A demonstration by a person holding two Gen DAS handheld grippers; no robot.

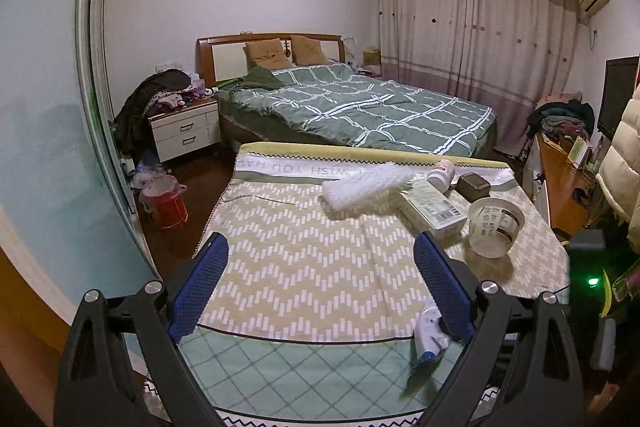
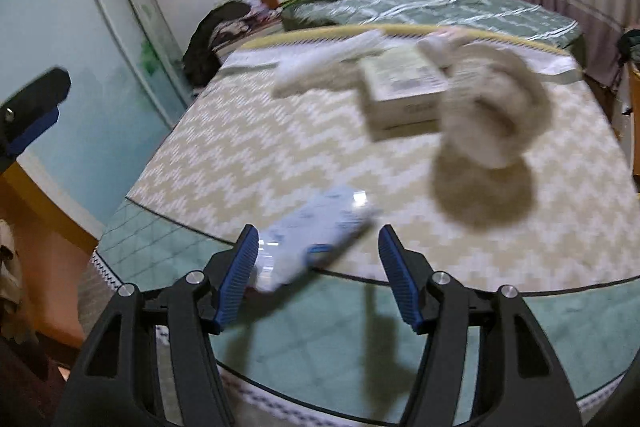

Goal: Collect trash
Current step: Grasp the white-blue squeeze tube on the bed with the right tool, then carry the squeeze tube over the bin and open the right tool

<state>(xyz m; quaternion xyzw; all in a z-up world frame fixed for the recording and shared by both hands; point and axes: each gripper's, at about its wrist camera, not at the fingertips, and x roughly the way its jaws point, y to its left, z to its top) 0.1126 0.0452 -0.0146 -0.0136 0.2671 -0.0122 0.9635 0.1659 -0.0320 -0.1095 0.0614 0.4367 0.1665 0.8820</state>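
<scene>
Crinkled wrapper lies on the cloth-covered surface.
Both tools, left tool and right tool, are held spread wide, gripping nothing; the glossy blue-white wrapper lies between the right's ribbed pads, near the front edge.

On the table, the cup is lying right of the box; the brush left, bottle behind it.
</scene>
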